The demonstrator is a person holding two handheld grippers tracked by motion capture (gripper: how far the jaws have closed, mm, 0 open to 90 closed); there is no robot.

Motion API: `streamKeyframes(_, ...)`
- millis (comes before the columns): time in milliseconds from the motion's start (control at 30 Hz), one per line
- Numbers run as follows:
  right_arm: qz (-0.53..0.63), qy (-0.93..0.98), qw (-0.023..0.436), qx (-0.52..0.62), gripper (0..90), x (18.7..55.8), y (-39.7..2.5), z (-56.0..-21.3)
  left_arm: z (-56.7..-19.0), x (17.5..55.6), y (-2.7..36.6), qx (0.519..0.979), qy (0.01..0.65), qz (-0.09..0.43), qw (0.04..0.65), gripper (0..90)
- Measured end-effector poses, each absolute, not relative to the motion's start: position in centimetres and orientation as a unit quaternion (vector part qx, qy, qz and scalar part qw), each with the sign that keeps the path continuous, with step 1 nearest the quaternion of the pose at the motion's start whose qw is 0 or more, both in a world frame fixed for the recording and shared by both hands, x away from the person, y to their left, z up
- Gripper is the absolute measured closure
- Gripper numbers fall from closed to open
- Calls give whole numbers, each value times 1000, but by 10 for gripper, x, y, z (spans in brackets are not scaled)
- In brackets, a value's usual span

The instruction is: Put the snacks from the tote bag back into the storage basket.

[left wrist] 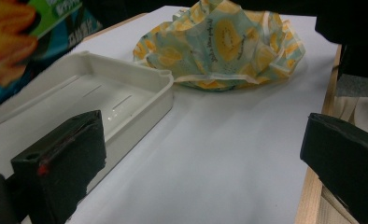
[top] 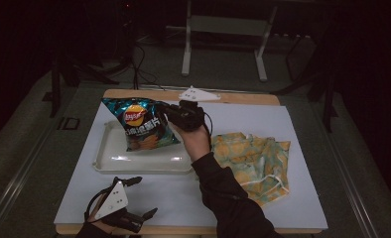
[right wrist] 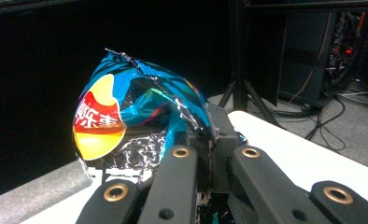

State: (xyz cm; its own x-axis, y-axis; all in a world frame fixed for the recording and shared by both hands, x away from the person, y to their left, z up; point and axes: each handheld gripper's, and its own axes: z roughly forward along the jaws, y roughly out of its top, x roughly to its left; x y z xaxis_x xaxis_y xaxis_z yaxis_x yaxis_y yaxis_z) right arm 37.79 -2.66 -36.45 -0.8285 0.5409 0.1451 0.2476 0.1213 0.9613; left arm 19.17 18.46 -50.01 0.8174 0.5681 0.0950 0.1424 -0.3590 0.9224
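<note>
I have the right gripper (top: 169,115) clamped on the bag of crisps (top: 140,123), its jaws pinched together on the bag's right edge. In the right gripper view the two jaws meet on the crinkled blue foil of the bag of crisps (right wrist: 126,126), and the red and yellow logo faces the camera. From the high view, the bag hangs over the far right part of the white tray (top: 109,161); I cannot tell whether its lower edge touches the tray's floor. My right hand (top: 196,139) and its dark sleeve (top: 228,198) reach across the white board (top: 302,198) from the near edge.

My left gripper (top: 146,197) sits low at the near left corner of the board, well apart from the bag. Its jaws stand wide apart with nothing between them. In the left gripper view the left gripper (left wrist: 201,163) looks along the board, with the white tray (left wrist: 140,100) just beside its left jaw and a corner of the bag of crisps (left wrist: 23,42) at the upper left.

A crumpled yellow and pale blue patterned cloth (top: 253,158) lies on the board to the right of the tray, near it; in the left gripper view the cloth (left wrist: 224,46) sits beyond the tray's corner
</note>
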Motion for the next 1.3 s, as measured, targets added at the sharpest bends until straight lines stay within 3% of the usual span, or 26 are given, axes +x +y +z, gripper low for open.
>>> streamKeyframes(700,591,737,73,320,900,363,-10,-431,-500,191,184,800,218,205,519,7)
streamKeyframes(1300,545,761,79,343,900,380,-28,-445,-500,192,183,798,222,203,522,7)
